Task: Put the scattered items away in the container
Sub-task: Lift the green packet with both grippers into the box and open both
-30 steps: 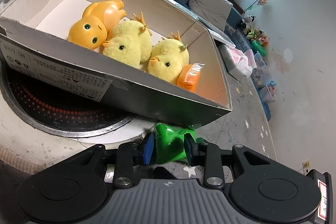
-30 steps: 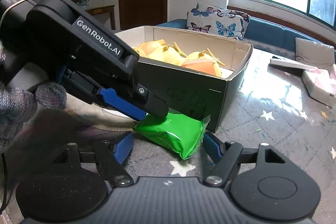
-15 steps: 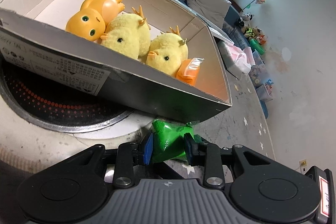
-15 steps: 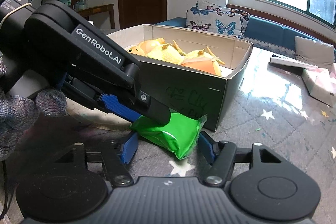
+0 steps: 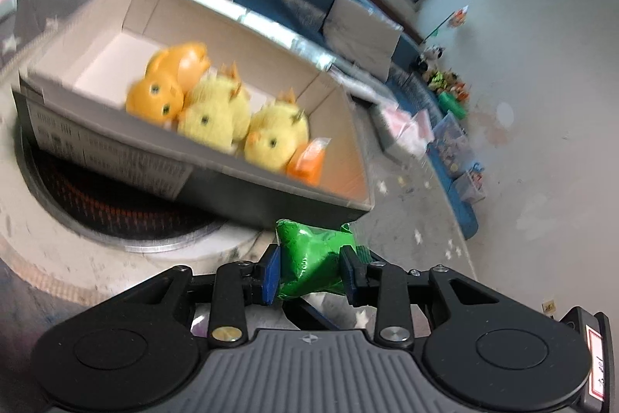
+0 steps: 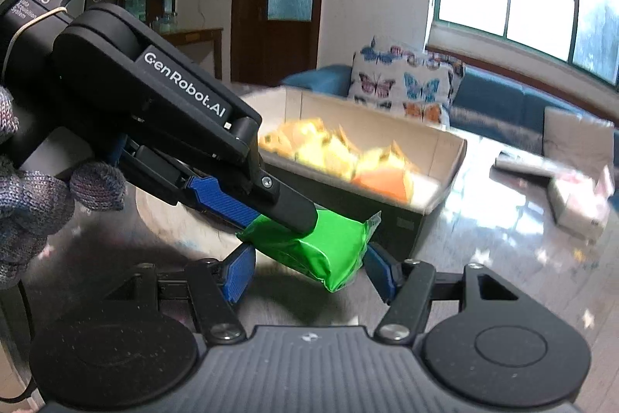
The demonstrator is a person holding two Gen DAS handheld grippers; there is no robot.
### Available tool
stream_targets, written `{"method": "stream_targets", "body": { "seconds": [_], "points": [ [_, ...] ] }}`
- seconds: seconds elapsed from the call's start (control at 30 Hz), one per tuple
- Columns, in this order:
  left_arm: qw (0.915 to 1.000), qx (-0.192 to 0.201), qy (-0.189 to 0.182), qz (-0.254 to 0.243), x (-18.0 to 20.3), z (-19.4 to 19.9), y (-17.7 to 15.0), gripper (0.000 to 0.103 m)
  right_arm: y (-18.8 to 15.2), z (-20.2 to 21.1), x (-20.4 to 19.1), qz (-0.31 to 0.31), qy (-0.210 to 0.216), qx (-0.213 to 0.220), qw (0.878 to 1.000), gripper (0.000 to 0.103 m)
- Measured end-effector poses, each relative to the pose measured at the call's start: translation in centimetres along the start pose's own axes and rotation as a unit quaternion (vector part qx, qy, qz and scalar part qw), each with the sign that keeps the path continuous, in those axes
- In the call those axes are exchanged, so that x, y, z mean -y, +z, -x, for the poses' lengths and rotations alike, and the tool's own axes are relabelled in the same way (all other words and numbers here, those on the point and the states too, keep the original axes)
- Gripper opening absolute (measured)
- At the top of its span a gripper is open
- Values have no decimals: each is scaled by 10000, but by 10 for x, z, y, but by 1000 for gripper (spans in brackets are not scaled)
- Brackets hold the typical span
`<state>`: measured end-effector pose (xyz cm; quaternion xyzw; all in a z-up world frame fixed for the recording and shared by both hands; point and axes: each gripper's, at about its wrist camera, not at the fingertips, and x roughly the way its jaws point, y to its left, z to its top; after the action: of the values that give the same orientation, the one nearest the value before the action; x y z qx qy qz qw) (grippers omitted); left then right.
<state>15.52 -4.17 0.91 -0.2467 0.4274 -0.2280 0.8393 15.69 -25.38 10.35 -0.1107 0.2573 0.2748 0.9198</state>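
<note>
My left gripper [image 5: 309,268] is shut on a green snack packet [image 5: 313,258] and holds it off the table, just in front of the cardboard box [image 5: 240,177]. The box holds an orange toy duck [image 5: 162,91], two yellow plush chicks [image 5: 216,115] and an orange packet [image 5: 309,161]. In the right wrist view the left gripper [image 6: 286,211] comes in from the left with the green packet [image 6: 329,250]. My right gripper [image 6: 309,269] is open, its blue fingers either side of the packet and just below it.
The box [image 6: 433,157] sits partly on a round black hob in a white table [image 5: 116,196]. A butterfly cushion [image 6: 406,84] and blue sofa are behind. A pink bag [image 6: 580,204] lies on the table at right.
The left gripper has lifted the green packet up off the table and the view has pulled back from the box. The right gripper stays open beneath it.
</note>
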Motion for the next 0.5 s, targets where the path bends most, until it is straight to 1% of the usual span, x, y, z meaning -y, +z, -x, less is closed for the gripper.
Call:
{"method": "stream_targets", "body": {
  "seconds": [0.27,0.5],
  "points": [
    [9993,377,8,-80,5,7,33,35,33,-9,3,184,-67,333,9993,64],
    [9986,509,99,-116,-2,-2,59,35,53,-35,12,234,-115,415,9988,64]
  ]
}}
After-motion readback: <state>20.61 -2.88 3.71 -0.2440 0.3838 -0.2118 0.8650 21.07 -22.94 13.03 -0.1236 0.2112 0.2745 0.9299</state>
